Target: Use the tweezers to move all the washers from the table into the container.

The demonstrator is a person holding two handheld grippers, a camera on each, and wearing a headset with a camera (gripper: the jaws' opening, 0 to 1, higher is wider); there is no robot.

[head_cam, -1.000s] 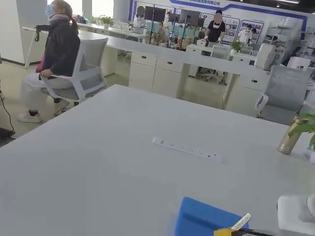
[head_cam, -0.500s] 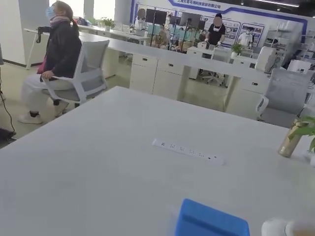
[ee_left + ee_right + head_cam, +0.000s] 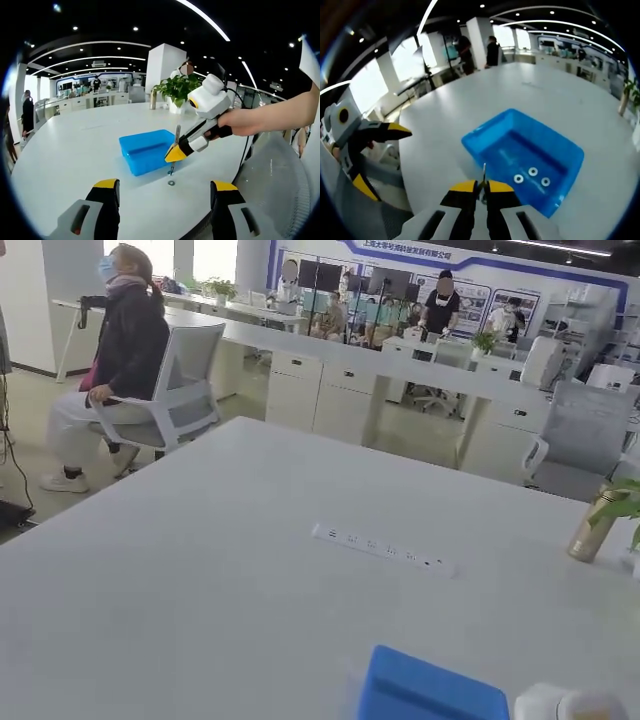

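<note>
Left gripper view: my right tool (image 3: 175, 152) is clenched on the tweezers (image 3: 171, 169), their tips close over a washer (image 3: 171, 183) lying on the table (image 3: 75, 150) just beside the blue container (image 3: 150, 164). I should lower straight, nip the washer's rim lightly, then lift it clear of the container's wall. My left tool (image 3: 165, 192) hangs released.

Head view faces out across the white table (image 3: 200, 570); left gripper view skims low along it; right gripper view looks closely down into the blue container (image 3: 520, 147), shared by all.
</note>
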